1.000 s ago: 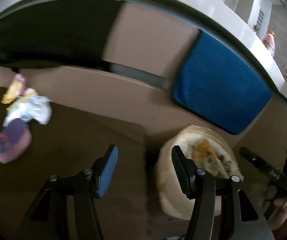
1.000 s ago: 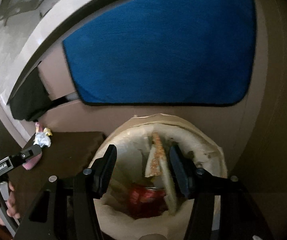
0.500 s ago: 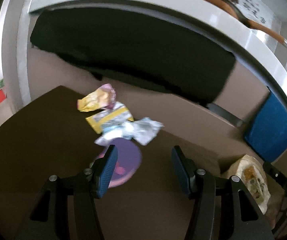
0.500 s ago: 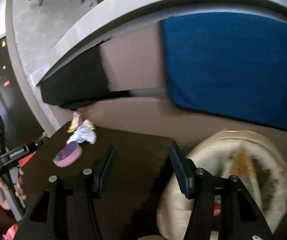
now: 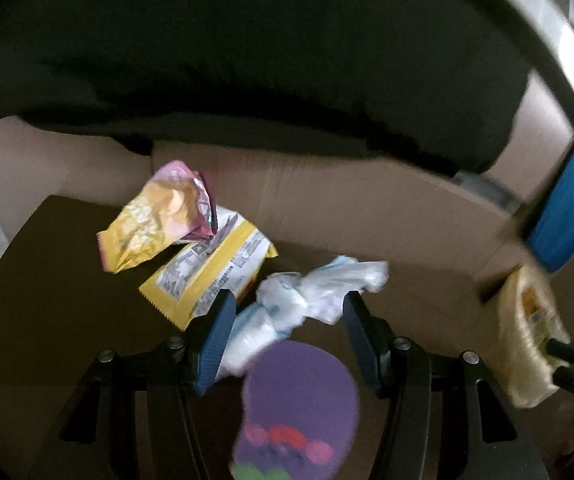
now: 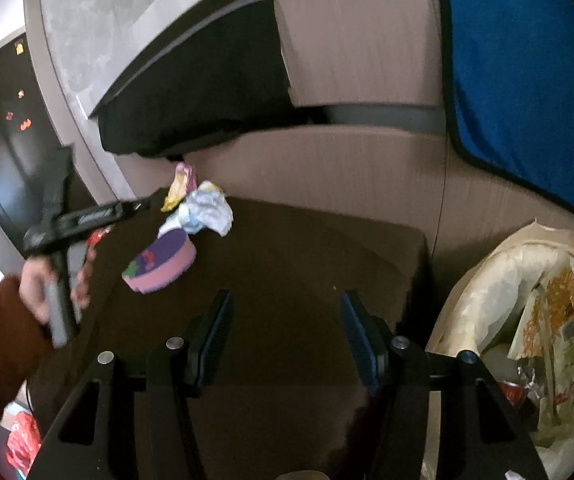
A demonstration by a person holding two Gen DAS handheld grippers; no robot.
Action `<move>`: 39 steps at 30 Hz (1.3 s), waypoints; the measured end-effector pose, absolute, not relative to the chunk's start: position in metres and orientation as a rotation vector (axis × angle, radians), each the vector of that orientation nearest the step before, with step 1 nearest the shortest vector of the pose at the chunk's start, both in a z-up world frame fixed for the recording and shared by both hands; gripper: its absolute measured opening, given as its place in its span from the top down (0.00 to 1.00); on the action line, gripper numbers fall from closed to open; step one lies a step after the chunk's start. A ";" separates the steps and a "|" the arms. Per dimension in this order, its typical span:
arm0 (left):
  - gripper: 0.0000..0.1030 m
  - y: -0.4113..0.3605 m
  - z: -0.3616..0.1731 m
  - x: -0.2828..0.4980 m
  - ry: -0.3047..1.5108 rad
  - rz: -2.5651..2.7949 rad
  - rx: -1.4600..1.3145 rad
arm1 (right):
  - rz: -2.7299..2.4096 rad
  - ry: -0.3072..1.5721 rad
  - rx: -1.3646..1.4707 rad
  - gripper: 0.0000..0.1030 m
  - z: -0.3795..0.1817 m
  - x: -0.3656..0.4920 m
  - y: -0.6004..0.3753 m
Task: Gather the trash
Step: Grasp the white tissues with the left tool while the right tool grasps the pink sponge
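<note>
Dark brown tabletop [image 5: 47, 320] fills the left wrist view, backed by tan cardboard panels and a black cushion. Your left gripper [image 5: 285, 334] stands spread wide, with nothing pinched. A crumpled white wrapper [image 5: 307, 296] lies between the finger pads but touches neither, as far as the motion blur allows. Just beyond it lie a yellow packet [image 5: 207, 272] and a pink-and-yellow pouch [image 5: 163, 216], overlapping each other. A round purple container [image 5: 299, 408] sits below the jaws, nearest the camera. Hazard: if you close now, the left pad may catch the corner of the yellow packet along with the wrapper, and either piece could slip out on the lift. Hazard: descending further may push the purple container toward the table edge.

In the right wrist view the same tabletop [image 6: 307, 264] ends at a lined trash bin [image 6: 483, 280] on the right, already holding wrappers. Your right gripper [image 6: 285, 334] is spread and empty, above bare table. The trash pile [image 6: 203, 208] sits at the far left corner, with the left gripper [image 6: 143, 204] beside it. Hazard: light wrappers crumple unevenly, so a shallow pinch may shed pieces between table and bin. Hazard: swinging both tools across the same span risks collision.
</note>
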State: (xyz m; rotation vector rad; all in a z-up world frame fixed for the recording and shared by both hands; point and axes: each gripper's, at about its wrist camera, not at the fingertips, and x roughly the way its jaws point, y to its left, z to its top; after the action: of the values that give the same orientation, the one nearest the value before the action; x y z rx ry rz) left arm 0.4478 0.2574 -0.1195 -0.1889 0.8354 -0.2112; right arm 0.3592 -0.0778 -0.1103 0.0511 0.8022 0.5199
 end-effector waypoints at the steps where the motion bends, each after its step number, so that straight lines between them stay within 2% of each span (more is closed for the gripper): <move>1: 0.45 0.256 -0.124 0.456 0.867 -0.223 -0.168 | 0.513 0.805 0.045 0.48 -0.112 0.359 -0.078; 5: 0.47 0.246 -0.141 0.480 1.008 -0.229 -0.064 | 0.496 0.829 0.029 0.48 -0.123 0.362 -0.081; 6: 0.56 0.244 -0.143 0.483 1.026 -0.223 -0.043 | 0.495 0.835 0.032 0.48 -0.125 0.364 -0.081; 7: 0.70 0.243 -0.144 0.483 1.030 -0.225 -0.040 | 0.494 0.844 0.036 0.48 -0.128 0.366 -0.081; 13: 0.73 0.267 -0.136 0.455 0.989 -0.179 -0.322 | 0.513 0.877 0.052 0.48 -0.140 0.373 -0.072; 17: 0.73 0.288 -0.117 0.401 0.906 -0.106 -0.508 | 0.542 0.884 0.048 0.48 -0.143 0.371 -0.060; 23: 0.73 0.322 -0.089 0.304 0.747 0.101 -0.532 | 0.633 0.901 0.044 0.48 -0.138 0.367 -0.021; 28: 0.73 0.355 -0.088 0.242 0.670 0.252 -0.542 | 0.735 0.899 -0.008 0.48 -0.128 0.358 0.036; 39: 0.72 0.391 -0.105 0.172 0.620 0.306 -0.613 | 0.908 0.932 -0.015 0.48 -0.147 0.371 0.139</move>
State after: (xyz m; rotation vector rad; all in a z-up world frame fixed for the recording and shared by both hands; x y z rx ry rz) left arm 0.1716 0.3906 -0.1049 -0.6132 0.6197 0.3062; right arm 0.3709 0.1393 -0.1474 -0.0154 0.9324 0.9076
